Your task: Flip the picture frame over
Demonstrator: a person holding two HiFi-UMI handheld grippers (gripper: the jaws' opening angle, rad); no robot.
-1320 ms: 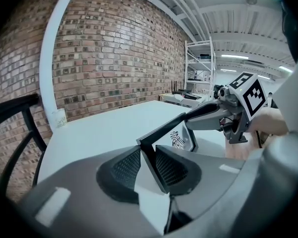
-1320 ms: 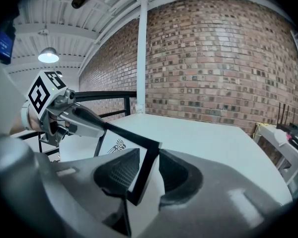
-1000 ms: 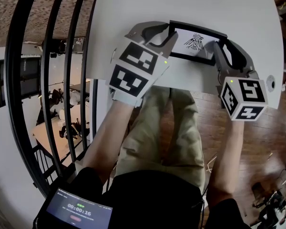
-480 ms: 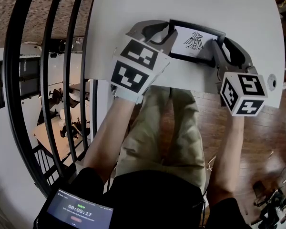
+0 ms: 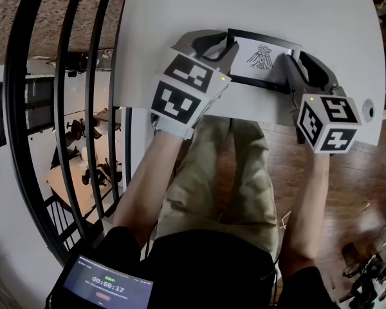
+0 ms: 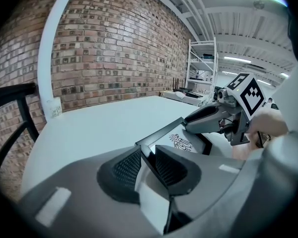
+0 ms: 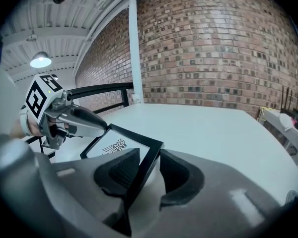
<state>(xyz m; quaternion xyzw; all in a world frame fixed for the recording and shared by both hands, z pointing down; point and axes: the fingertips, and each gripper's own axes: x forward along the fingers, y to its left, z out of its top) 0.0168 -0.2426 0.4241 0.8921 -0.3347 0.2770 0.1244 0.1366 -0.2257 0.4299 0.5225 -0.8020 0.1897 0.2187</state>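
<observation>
1. A white table (image 5: 257,5) is seen. A black picture frame (image 5: 244,60) is found close to the table's near edge, about halfway along that edge.
2. The frame is turned picture side up, so a small bird drawing (image 5: 262,55) on white paper is shown.
3. The left end of the frame is gripped by the left gripper (image 5: 226,46). In the left gripper view, the thin side of the frame (image 6: 181,143) is squeezed between that gripper's two dark pads (image 6: 126,167). The pads are kept only a little way apart. These jaws have just been brought closer together, with the frame between them.
4. The right end of the frame is gripped by the right gripper (image 5: 291,63). In the right gripper view, the black side of the frame (image 7: 116,148) is pinched between its dark pads (image 7: 120,170). These jaws are also set narrow, just as wide as the frame is thick.
5. The frame is held a bit tilted in both gripper views. It cannot be told whether its bottom side is touching the table.
6. A cube (image 5: 183,92) with black and white squares is carried on the left gripper. Another cube (image 5: 328,124) is carried on the right gripper.
7. A black railing (image 5: 64,76) is seen past the left edge of the table.
8. A brick wall (image 6: 114,48) is seen past the far edge of the table.
9. A small lit screen (image 5: 106,285) is seen at the bottom of the head view.
</observation>
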